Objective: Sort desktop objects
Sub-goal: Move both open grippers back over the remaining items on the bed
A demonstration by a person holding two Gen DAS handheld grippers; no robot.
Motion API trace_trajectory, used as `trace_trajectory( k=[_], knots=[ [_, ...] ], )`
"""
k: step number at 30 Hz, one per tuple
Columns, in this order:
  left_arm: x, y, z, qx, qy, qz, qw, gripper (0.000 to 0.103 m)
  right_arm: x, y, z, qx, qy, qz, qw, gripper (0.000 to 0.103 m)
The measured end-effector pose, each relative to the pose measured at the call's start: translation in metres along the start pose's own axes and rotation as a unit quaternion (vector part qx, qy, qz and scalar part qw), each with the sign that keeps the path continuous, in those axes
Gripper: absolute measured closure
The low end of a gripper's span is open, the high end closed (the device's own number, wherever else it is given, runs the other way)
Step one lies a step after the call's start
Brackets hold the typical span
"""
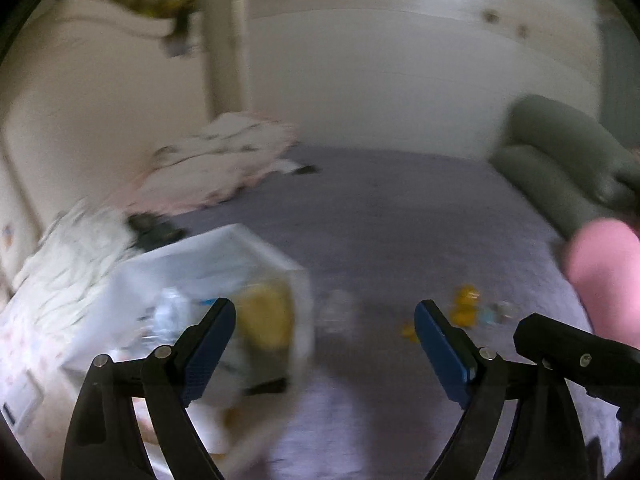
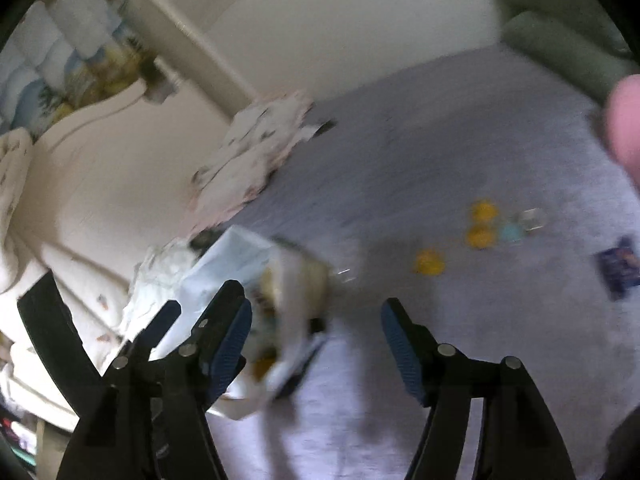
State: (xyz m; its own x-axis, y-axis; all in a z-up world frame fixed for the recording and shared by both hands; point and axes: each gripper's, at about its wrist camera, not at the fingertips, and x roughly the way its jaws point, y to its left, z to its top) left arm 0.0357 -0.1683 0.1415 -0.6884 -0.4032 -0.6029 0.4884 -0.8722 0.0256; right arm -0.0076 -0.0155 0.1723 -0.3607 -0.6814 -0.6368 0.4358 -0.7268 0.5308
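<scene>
Left wrist view: both the left hand-held gripper (image 1: 324, 344) and the right hand-held gripper (image 2: 316, 344) gape empty above the bed (image 1: 400, 220). Small yellow toys (image 2: 482, 224) lie beyond; likely light, hard, slippery, best pinched across their middles. White bin (image 1: 224, 264) sits left.

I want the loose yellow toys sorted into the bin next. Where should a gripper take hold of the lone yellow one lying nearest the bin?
The lone yellow toy looks small and rounded, lying free on the grey cover. Probably come from above and pinch across its middle; blur hides any finer shape. The open right gripper is empty.
</scene>
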Motion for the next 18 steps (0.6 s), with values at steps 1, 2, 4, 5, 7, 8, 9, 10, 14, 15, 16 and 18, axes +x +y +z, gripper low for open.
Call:
trace_trajectory(
  k=[1, 2, 4, 5, 7, 8, 9, 10, 14, 15, 16, 18],
  knots=[
    [0.002, -0.016, -0.001, 0.011, 0.000, -0.015, 0.9998, 0.011, -0.007, -0.009, 0.000, 0.001, -0.007, -0.009, 1.000, 0.035],
    [0.005, -0.027, -0.001, 0.018, 0.001, -0.022, 0.9996, 0.011, -0.016, -0.021, 0.001, 0.005, -0.015, -0.020, 1.000, 0.035],
    [0.010, -0.051, -0.004, 0.043, 0.002, -0.031, 0.9986, 0.011, -0.027, -0.041, 0.000, 0.012, -0.021, -0.033, 0.999, 0.034],
    [0.012, -0.064, -0.006, 0.061, -0.002, -0.033, 0.9976, 0.011, -0.031, -0.054, -0.002, 0.018, -0.024, -0.043, 0.999, 0.031],
    [0.018, -0.085, -0.011, 0.094, -0.010, -0.030, 0.9950, 0.011, -0.037, -0.074, -0.010, 0.033, -0.041, -0.056, 0.997, 0.029],
    [0.023, -0.096, -0.014, 0.112, -0.010, -0.024, 0.9934, 0.011, -0.038, -0.086, -0.015, 0.043, -0.052, -0.058, 0.996, 0.029],
    [0.027, -0.104, -0.017, 0.124, -0.008, -0.019, 0.9921, 0.011, -0.037, -0.097, -0.020, 0.057, -0.056, -0.060, 0.995, 0.029],
    [0.032, -0.112, -0.021, 0.136, -0.004, -0.018, 0.9905, 0.011, -0.034, -0.108, -0.023, 0.073, -0.050, -0.065, 0.994, 0.029],
    [0.047, -0.144, -0.032, 0.164, 0.002, -0.011, 0.9864, 0.011, -0.028, -0.138, -0.021, 0.098, -0.017, -0.113, 0.989, 0.029],
    [0.048, -0.150, -0.034, 0.170, 0.000, -0.009, 0.9855, 0.011, -0.029, -0.142, -0.022, 0.098, -0.018, -0.125, 0.987, 0.029],
    [0.049, -0.154, -0.037, 0.175, 0.000, -0.007, 0.9846, 0.011, -0.030, -0.145, -0.022, 0.098, -0.018, -0.136, 0.986, 0.029],
    [0.049, -0.160, -0.042, 0.180, 0.001, -0.006, 0.9837, 0.012, -0.029, -0.150, -0.022, 0.101, -0.009, -0.150, 0.983, 0.029]
  ],
)
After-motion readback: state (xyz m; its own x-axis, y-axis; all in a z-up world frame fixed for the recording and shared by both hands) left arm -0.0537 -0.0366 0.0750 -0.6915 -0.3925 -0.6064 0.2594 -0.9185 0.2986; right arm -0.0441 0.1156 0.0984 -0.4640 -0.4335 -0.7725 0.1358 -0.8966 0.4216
